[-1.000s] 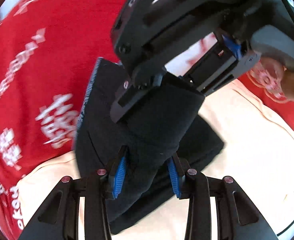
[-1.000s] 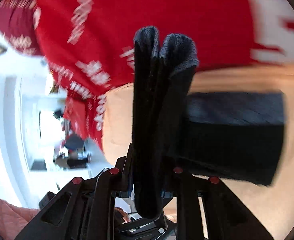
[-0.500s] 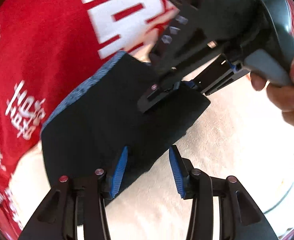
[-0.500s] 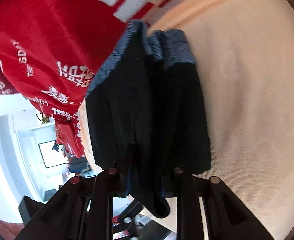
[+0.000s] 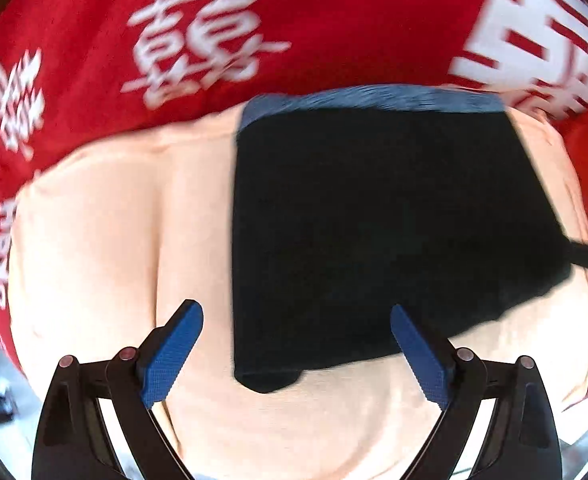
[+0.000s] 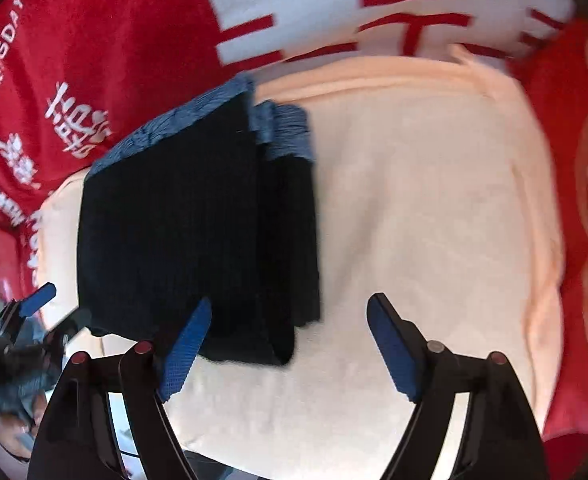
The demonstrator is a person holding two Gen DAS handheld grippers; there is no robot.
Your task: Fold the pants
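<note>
Pants (image 5: 382, 232) folded on cream cloth (image 5: 106, 240), beyond both opening jaws

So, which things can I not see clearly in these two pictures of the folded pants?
- Left wrist view: the underside of the pants, hidden by their own top layer.
- Left wrist view: the white print on the red cloth, smeared by motion blur.
- Right wrist view: the left gripper, cut by the picture's left edge and blurred.
- Right wrist view: how many layers the fold has; the fabric is too dark.
</note>
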